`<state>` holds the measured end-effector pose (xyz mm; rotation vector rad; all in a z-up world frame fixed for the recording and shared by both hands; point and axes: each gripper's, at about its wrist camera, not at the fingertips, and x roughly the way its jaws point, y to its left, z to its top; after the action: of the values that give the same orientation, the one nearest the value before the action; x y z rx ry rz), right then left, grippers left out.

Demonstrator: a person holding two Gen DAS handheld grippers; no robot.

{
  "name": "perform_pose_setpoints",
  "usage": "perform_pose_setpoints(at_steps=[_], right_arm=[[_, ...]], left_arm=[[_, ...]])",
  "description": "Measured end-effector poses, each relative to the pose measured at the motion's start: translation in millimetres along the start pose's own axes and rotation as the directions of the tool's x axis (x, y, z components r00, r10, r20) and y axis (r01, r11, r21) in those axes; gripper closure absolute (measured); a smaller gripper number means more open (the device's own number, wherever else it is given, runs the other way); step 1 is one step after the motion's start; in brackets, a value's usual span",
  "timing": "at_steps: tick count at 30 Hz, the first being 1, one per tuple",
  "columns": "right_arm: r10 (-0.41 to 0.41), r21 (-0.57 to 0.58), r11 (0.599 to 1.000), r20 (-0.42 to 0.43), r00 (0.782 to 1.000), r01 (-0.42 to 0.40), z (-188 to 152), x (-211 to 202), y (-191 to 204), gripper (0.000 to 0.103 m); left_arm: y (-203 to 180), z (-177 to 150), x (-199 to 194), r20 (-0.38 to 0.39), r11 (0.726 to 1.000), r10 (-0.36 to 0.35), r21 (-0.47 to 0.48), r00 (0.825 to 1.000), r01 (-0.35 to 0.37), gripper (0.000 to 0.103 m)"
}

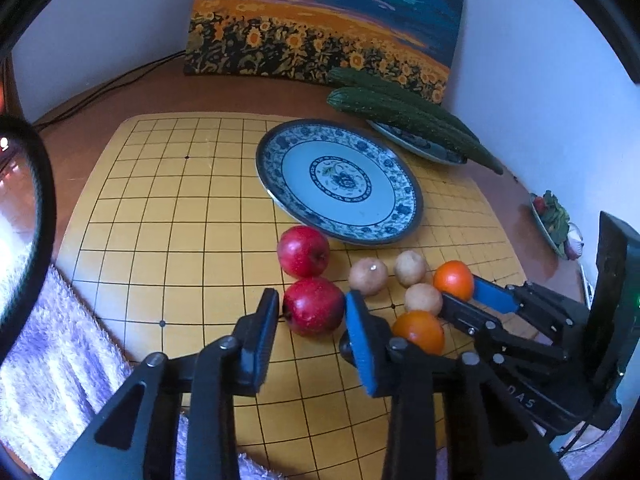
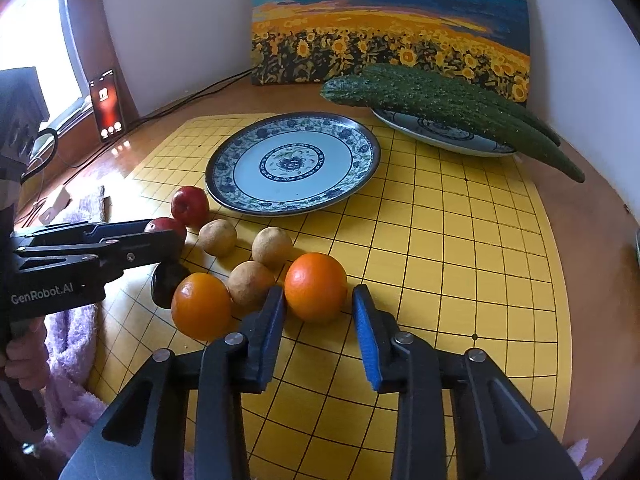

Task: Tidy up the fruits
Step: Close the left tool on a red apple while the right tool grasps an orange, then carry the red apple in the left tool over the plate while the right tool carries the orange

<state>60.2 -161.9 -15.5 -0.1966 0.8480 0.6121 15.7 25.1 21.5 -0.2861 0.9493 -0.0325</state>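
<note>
Two red apples, two oranges and three small brown fruits lie on a yellow grid board before an empty blue-patterned plate (image 1: 340, 184) (image 2: 292, 164). My left gripper (image 1: 312, 312) is open around the near apple (image 1: 314, 306), a finger on each side, with the far apple (image 1: 303, 251) just beyond. My right gripper (image 2: 318, 304) is open around one orange (image 2: 316, 286), which the left wrist view shows as the far orange (image 1: 454, 280). The other orange (image 2: 201, 306) (image 1: 419, 331) lies between the grippers. The brown fruits (image 1: 368, 276) (image 2: 251, 282) sit among them.
Two cucumbers (image 1: 412, 118) (image 2: 444, 100) rest on a second plate (image 2: 448, 134) at the back right. A sunflower painting (image 1: 320, 24) leans on the wall. A phone (image 2: 106, 104) stands at the left, with cables. A fluffy lilac cloth (image 1: 48, 360) lies off the board's left edge.
</note>
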Motion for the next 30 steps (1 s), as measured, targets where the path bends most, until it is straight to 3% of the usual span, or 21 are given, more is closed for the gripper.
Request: perform_pose_setpoints(at_steps=[16,30], right_arm=[[0.012,0.050,0.999,0.049,0.999,-0.015,5.0,-21.4,-2.8,0.072],[0.019,0.026,0.999,0.086,0.996,-0.021,32.3,-46.6,1.7,0.072]], left_arm=[[-1.0,1.9,-30.9,0.055,1.000,0.023,0.020,0.998,-0.024,0.067],[-15.1,39.1,-54.6,0.128,0.995,0.050,0.084,0.991,-0.061,0.067]])
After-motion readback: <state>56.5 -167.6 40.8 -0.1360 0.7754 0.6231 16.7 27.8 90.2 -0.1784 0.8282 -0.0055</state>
